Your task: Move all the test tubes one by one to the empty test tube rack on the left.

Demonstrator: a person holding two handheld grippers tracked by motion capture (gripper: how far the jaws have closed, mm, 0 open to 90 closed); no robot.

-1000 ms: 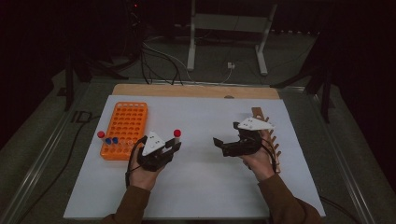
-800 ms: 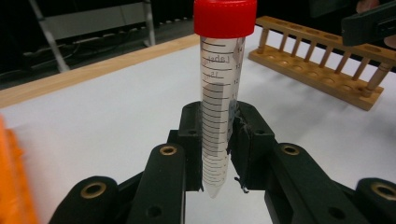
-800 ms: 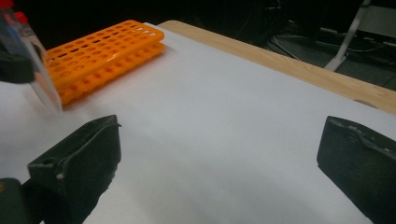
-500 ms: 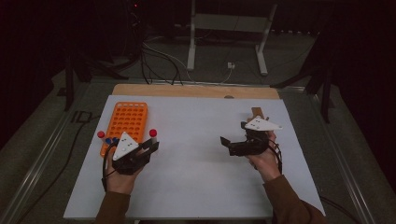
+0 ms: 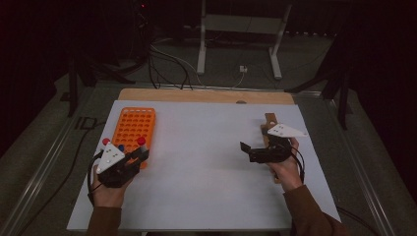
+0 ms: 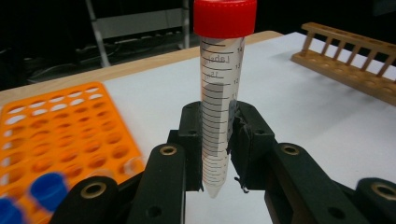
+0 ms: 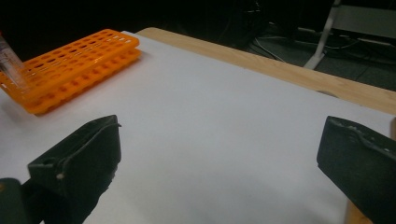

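A clear graduated tube with a red cap (image 6: pixel 219 93) stands upright between the jaws of my left gripper (image 6: pixel 217 140), which is shut on its lower half. From above, that gripper (image 5: pixel 140 155) sits at the near right corner of the orange tube rack (image 5: pixel 134 129), with the held tube's cap (image 5: pixel 141 141) showing just above it. My right gripper (image 5: pixel 248 151) hovers over the white sheet at the right and points left. Its jaws are wide apart in the right gripper view (image 7: pixel 219 154), with nothing between them.
The orange rack (image 6: pixel 70 135) holds blue-capped tubes (image 6: pixel 46 189) at its near end, and another red-capped tube (image 5: pixel 105 142) stands at its near left. A wooden rack (image 5: pixel 270 129) lies under my right hand. The white sheet (image 5: pixel 206 147) covers the table.
My left gripper has carried the red-capped tube leftward to the near end of the orange rack. The right gripper has drifted slightly to the right and stays open.
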